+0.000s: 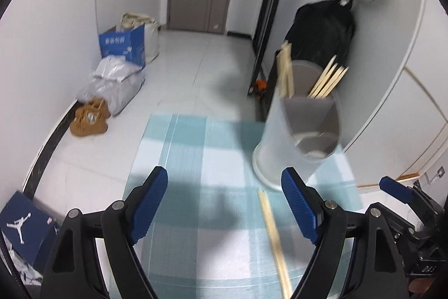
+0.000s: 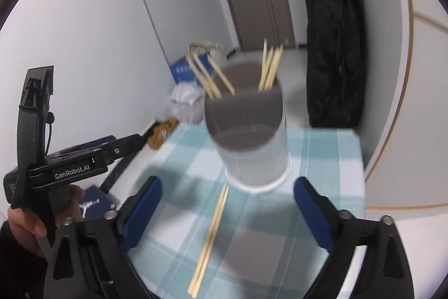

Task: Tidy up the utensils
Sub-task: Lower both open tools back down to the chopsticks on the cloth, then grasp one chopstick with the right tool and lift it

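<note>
While both sets of tongs hang apart and empty over the checked surface (image 2: 322, 159), the loose pair of chopsticks (image 2: 211, 231) lies flat on the cloth just near of the translucent holder (image 2: 252, 136), with its far tips close to or touching the holder's base. The holder already carries two bunches of chopsticks leaning to its left and right sides behind a grey divider. The right tongs (image 2: 226, 215) straddle the loose pair, so they look best placed for the pick: I would lower them until the blue pads (image 2: 142, 212) flank both sticks near the middle, close squarely so the two stay together, then lift and tip them upright before dropping them into one compartment. The left tongs (image 1: 224, 203) could steady the holder, which seems light and apt to tip. Motion blur softens both views, so whether the sticks lie exactly parallel or slightly crossed is hard to judge; their near ends are cut off by the frame edge, and the holder's floor is hidden behind its cloudy wall.
</note>
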### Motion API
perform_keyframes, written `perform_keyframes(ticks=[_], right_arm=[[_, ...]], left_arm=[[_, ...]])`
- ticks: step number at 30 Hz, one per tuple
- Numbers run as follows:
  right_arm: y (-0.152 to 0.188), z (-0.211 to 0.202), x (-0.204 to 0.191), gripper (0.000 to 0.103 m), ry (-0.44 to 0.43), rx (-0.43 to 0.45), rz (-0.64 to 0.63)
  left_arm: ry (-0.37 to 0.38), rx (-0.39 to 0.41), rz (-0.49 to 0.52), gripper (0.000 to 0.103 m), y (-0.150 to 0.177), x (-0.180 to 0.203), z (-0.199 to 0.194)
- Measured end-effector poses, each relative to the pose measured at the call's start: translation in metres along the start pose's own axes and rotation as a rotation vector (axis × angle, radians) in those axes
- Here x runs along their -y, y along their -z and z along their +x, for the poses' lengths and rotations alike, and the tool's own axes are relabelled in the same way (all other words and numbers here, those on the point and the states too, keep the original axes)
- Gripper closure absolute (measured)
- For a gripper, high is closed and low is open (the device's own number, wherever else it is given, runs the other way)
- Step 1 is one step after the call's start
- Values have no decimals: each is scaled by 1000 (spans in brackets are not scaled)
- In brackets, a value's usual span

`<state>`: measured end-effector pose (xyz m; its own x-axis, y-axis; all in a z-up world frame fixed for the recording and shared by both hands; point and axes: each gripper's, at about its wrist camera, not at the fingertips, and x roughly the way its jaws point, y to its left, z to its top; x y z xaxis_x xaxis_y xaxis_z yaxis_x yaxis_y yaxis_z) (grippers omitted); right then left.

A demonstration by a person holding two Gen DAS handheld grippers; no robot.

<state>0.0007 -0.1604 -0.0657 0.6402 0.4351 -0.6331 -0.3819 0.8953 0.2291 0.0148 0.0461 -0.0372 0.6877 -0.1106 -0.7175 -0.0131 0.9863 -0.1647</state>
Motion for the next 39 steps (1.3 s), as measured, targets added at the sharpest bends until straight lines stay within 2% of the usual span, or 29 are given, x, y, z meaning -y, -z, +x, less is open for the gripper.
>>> perform_keyframes(ticks=[1, 5, 6, 9, 10, 15, 17, 19, 29, 31, 35, 39], right_arm=[[3, 8, 1, 22, 0, -31, 3], [18, 40, -1, 25, -7, -155, 15], [23, 50, -3, 29, -2, -185, 6], [34, 70, -10, 34, 3, -244, -24], [38, 77, -14, 41, 15, -267, -33], [44, 109, -17, 50, 76, -362, -65], [46, 116, -17, 51, 94, -383, -81], [47, 121, -19, 60, 124, -403, -96], [36, 139, -38, 62, 214, -475, -175], [37, 144, -41, 76, 225, -500, -182], [39, 140, -42, 78, 203, -496, -174], [37, 128, -35, 78, 201, -450, -126]], left_arm=[[-6, -7, -3, 23, 1, -2, 2], [-14, -32, -59, 23, -1, -15, 8], [-16, -31, -67, 23, -1, -17, 7], [-36, -29, -68, 23, 3, -22, 7], [-36, -35, -65, 23, 4, -23, 7], [-14, -68, -68, 23, 8, -33, 13], [-11, -74, -77, 23, 7, -38, 14], [-6, -86, -90, 23, 7, -43, 16], [51, -137, -197, 23, 5, -69, 20], [55, -138, -201, 23, 6, -71, 20], [68, -142, -223, 23, 4, -77, 18], [86, -153, -251, 23, 3, -82, 19]])
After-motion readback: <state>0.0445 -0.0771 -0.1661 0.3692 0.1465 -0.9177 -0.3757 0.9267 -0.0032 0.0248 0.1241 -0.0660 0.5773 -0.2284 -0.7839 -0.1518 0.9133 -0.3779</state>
